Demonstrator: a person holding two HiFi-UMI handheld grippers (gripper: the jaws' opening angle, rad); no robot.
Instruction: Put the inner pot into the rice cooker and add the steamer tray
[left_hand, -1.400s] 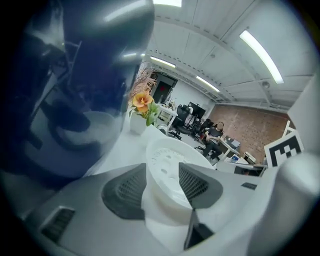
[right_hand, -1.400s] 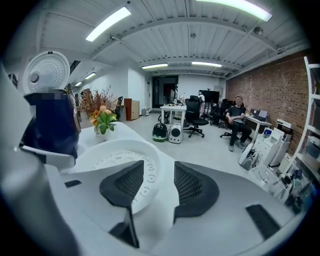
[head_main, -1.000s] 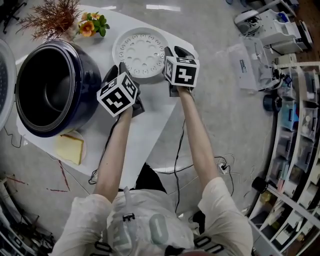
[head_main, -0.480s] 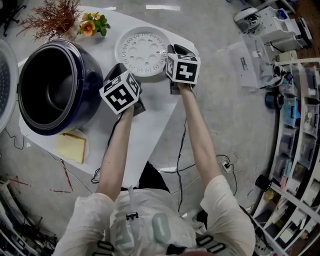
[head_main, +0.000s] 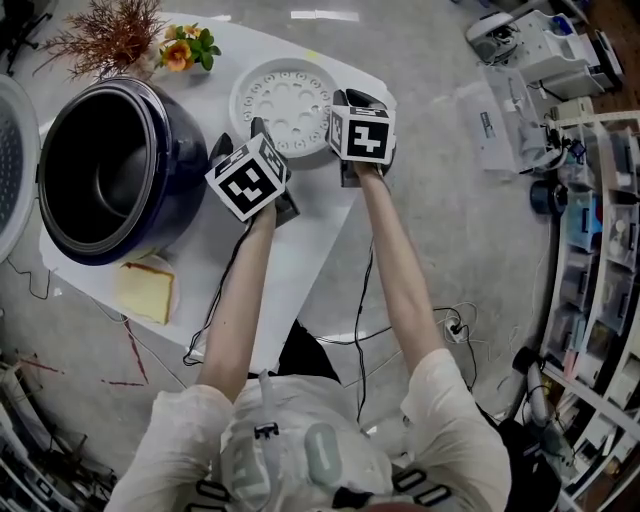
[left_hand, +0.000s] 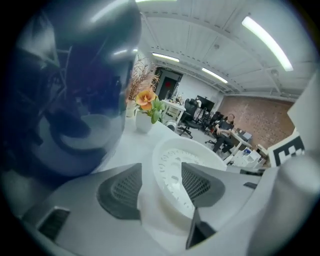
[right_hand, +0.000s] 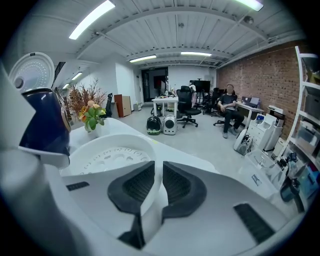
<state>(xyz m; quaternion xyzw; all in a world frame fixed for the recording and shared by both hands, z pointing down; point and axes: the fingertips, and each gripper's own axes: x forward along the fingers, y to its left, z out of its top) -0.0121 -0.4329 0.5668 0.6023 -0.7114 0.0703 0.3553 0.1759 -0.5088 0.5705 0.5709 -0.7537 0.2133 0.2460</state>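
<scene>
Head view: the white tray (head_main: 283, 100) is seen lying flat near the far edge of the table (head_main: 310, 220), just right of the rice cooker (head_main: 185, 150), whose dark pot (head_main: 100, 180) appears to be seated inside. The tray's right rim is pinched by the right gripper (head_main: 338, 108), whose jaws are closing on the thin wall. The left gripper (head_main: 252, 135) is set at the near-left rim; its jaws are opening, spread wide with the rim between the pads but not pressed. Before any lift, a firm left grip should be made: one pad kept outside the wall, one inside, and the rim taken deep enough not to slip. Both grips are best matched in height so that the tray is raised level. It should then be carried left over the cooker's mouth, centred, and lowered evenly so that no edge is caught on the pot's lip.
</scene>
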